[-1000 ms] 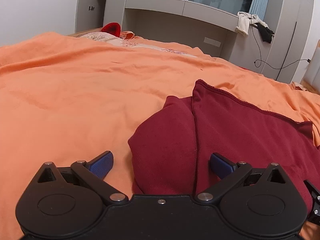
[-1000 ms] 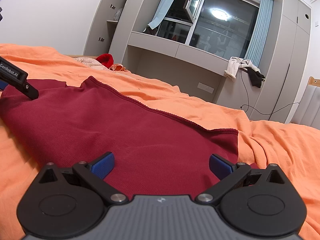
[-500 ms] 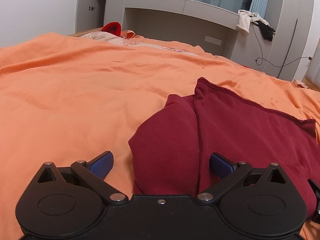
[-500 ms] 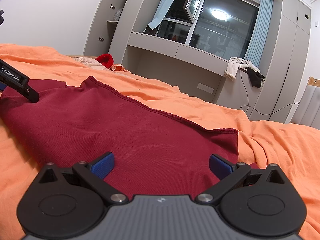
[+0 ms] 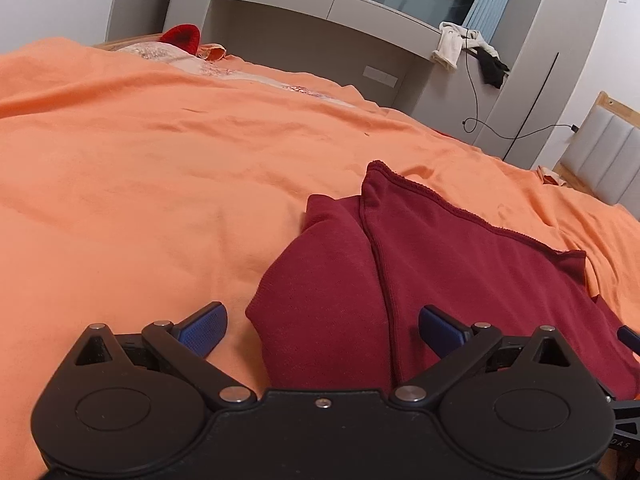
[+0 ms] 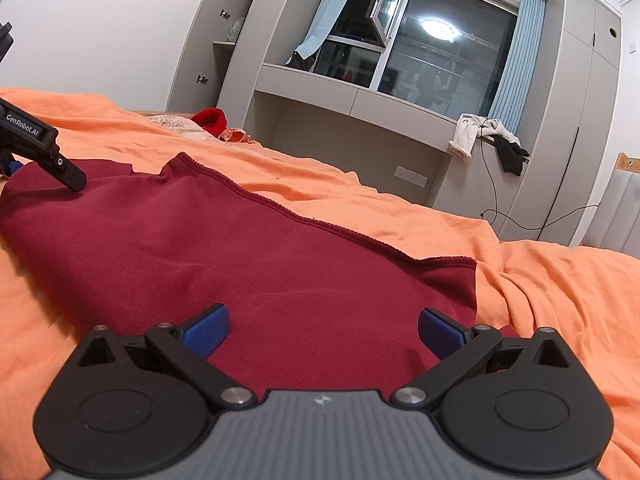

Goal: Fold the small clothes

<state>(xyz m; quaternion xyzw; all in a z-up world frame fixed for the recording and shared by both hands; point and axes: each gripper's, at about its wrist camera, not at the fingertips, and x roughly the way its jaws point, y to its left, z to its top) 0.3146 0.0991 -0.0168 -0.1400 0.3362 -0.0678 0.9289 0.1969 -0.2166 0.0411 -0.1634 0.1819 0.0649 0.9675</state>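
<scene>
A dark red knit garment [image 5: 460, 264] lies partly folded on the orange bedsheet [image 5: 140, 184]. It also shows in the right wrist view [image 6: 240, 256]. My left gripper [image 5: 322, 330] is open, low over the garment's near left corner, with its rounded folded sleeve edge between the blue pads. My right gripper [image 6: 322, 330] is open over the garment's near right edge, holding nothing. The left gripper's body [image 6: 32, 144] shows at the far left of the right wrist view, over the garment's left end.
A small bright red item [image 5: 182, 38] and pale patterned cloth [image 5: 160, 54] lie at the far end of the bed. Grey built-in cabinets [image 6: 360, 112] and a window stand behind. Clothes [image 6: 486, 136] and a cable hang on the cabinet ledge. A padded headboard [image 5: 600, 160] is right.
The left wrist view has tilted and shifted slightly, so the garment sits a little further right and lower. The right gripper has barely moved. Both grippers stay open.
</scene>
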